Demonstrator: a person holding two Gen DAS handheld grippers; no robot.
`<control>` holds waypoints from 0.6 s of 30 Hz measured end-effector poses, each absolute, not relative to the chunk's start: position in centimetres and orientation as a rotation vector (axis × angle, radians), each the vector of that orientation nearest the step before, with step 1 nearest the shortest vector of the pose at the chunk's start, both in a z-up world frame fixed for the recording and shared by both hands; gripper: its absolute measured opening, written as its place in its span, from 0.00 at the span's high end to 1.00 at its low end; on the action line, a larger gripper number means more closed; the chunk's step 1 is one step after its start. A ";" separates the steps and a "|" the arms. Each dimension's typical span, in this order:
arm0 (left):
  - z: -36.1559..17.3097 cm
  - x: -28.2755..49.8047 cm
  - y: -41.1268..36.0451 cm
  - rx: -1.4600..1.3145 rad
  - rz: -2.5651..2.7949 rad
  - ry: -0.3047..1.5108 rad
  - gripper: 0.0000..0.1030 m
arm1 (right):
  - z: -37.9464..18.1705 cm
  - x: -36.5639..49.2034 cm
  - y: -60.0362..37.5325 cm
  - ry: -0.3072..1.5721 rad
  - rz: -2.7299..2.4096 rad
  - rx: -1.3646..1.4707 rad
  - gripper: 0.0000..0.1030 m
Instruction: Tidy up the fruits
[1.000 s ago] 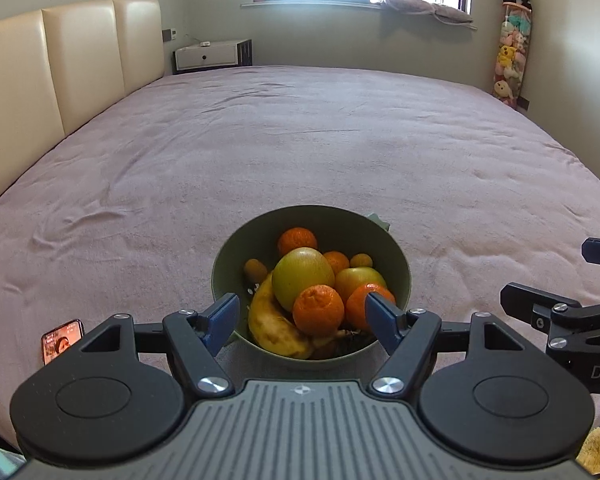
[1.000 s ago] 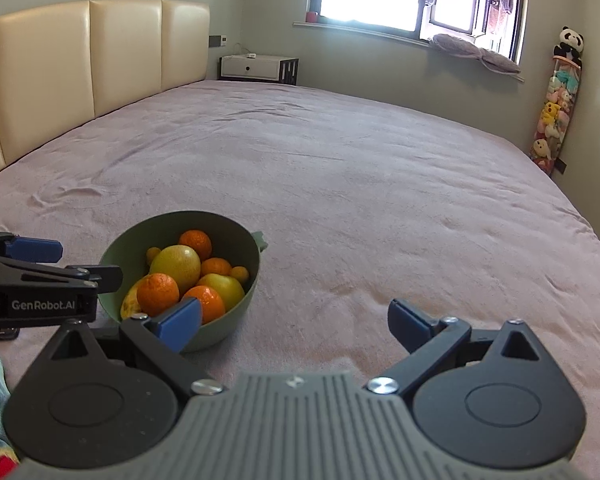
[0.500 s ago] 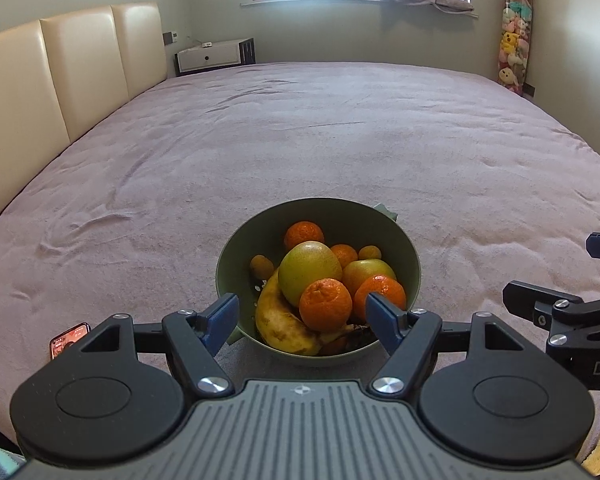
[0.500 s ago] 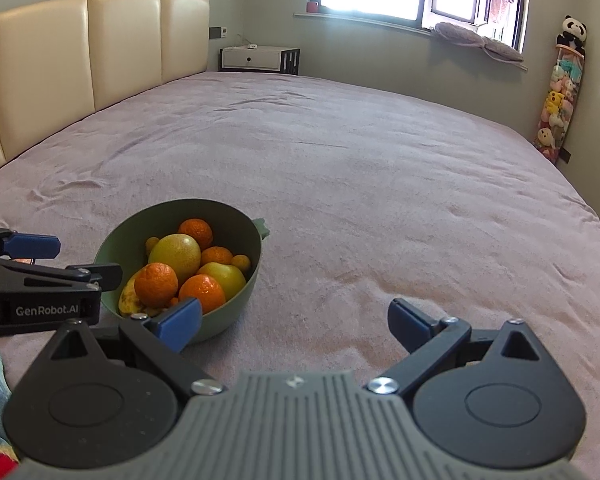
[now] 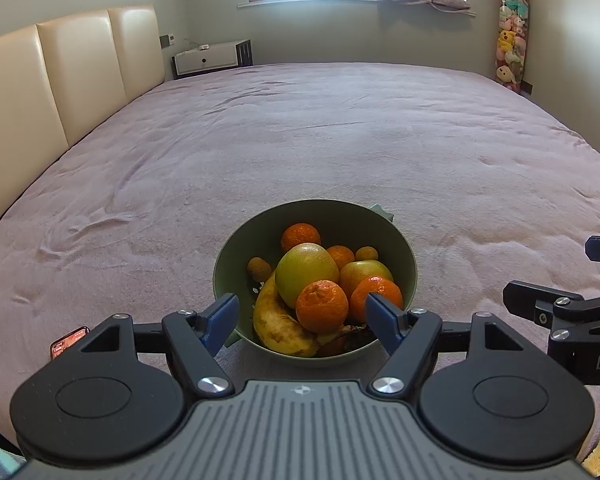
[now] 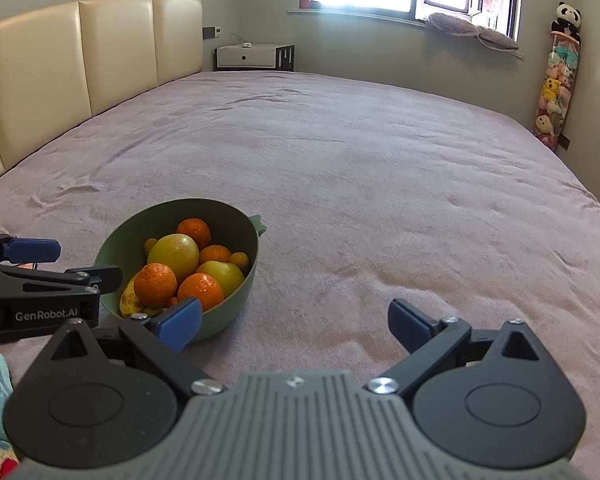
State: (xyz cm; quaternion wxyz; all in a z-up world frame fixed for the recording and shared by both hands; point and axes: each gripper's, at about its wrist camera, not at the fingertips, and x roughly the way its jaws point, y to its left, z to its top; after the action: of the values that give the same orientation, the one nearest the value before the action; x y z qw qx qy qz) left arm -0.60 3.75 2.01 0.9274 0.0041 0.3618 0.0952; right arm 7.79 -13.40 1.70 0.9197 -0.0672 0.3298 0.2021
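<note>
Pink bedspread (image 5: 300, 140) fills both views; the bowl (image 5: 408, 264) of fruit (piled high) sits lower centre. Left gripper (image 5: 302, 316) and right gripper (image 6: 294, 320) gape wide, empty. Nudging the soft-seated bowl could tip it.

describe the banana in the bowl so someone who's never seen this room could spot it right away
On the wide pink bed sits a green bowl piled with fruit. The banana lies along the bowl's near-left inner wall, below the big yellow-green fruit and beside the front orange. It is the only long, curved piece, yellow with brown speckles, among round fruit.
</note>
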 end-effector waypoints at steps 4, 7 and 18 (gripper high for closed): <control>2.1 -0.6 3.7 0.012 0.193 0.740 0.18 | 1.6 7.9 -13.6 0.686 0.416 -0.129 0.06; 2.1 -0.6 3.7 0.016 0.192 0.738 0.18 | 1.6 8.1 -13.6 0.689 0.415 -0.125 0.06; 2.1 -0.6 3.6 0.015 0.193 0.734 0.18 | 1.5 8.1 -13.7 0.695 0.414 -0.122 0.06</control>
State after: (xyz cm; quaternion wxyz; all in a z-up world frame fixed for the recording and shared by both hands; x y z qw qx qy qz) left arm -0.62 3.58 2.14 0.9288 0.0075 0.3584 0.0943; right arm 8.09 -13.66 1.54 0.9175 -0.0591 0.3378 0.2015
